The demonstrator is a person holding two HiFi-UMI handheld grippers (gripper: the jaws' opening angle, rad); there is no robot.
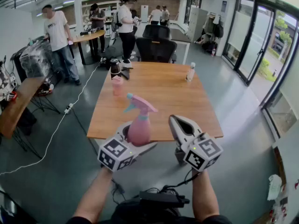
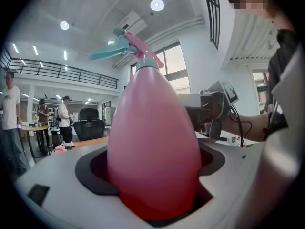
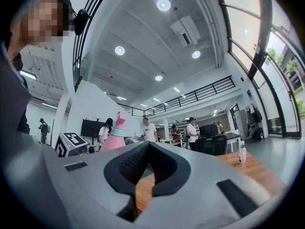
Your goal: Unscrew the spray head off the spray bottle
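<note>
Left tool [image 1: 138, 138] clamps the pink spray bottle [image 1: 139, 127] upright over the bench's [image 1: 163, 92] near edge. Right tool [image 1: 181, 124] hovers just right, shut and empty; likely next, it opens onto the spray head [image 1: 140, 104].

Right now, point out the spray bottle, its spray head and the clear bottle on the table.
spray bottle [image 1: 139, 130]: head view, middle of its pink body.
spray head [image 1: 142, 103]: head view, pink top beside the teal trigger.
clear bottle [image 1: 190, 73]: head view, middle of its body.

Head cam steep down; claw cams low, tilted up; all share bottle [image 1: 139, 129].
</note>
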